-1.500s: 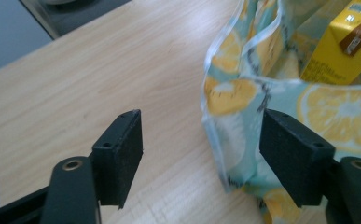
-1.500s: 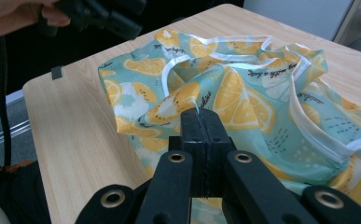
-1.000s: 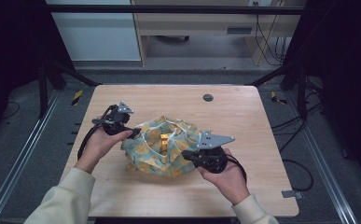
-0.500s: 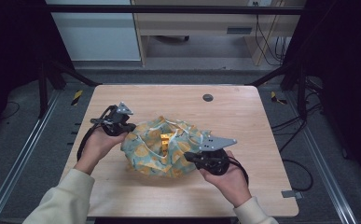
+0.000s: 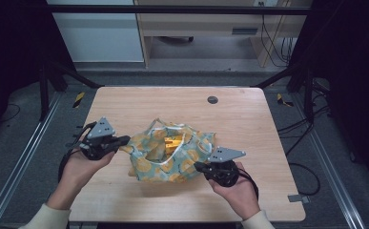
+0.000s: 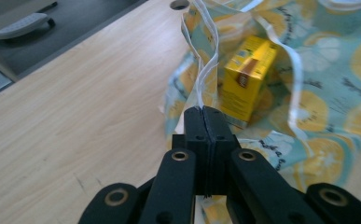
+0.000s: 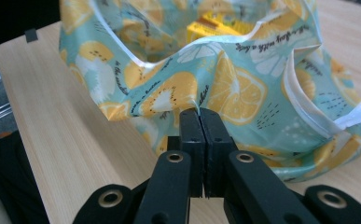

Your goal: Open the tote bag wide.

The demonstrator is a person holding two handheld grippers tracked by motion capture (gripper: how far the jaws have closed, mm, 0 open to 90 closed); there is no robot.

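Observation:
A teal cloth bag [image 5: 172, 157] printed with lemon slices lies mid-table, its mouth held apart. Inside it stands a yellow carton [image 5: 172, 142]. My left gripper [image 5: 125, 140] is at the bag's left side, shut on the white-trimmed rim. In the left gripper view the rim's white strip [image 6: 201, 79] runs into the closed left gripper [image 6: 204, 109], with the carton [image 6: 248, 79] just beyond. My right gripper [image 5: 199, 167] is shut on the near right edge. In the right gripper view, my right gripper [image 7: 200, 112] pinches the bag [image 7: 234, 88] and the carton [image 7: 215, 23] peeks over its rim.
The wooden table [image 5: 249, 124] has a round cable hole [image 5: 212, 99] near its far edge. Bare wood lies on all sides of the bag. Metal frame rails run along the floor at both sides, and cables hang at the right.
The left hand has moved left and toward the near edge, drawing the bag's rim out with it. The bag's mouth is pulled wider. The right hand has stayed put.

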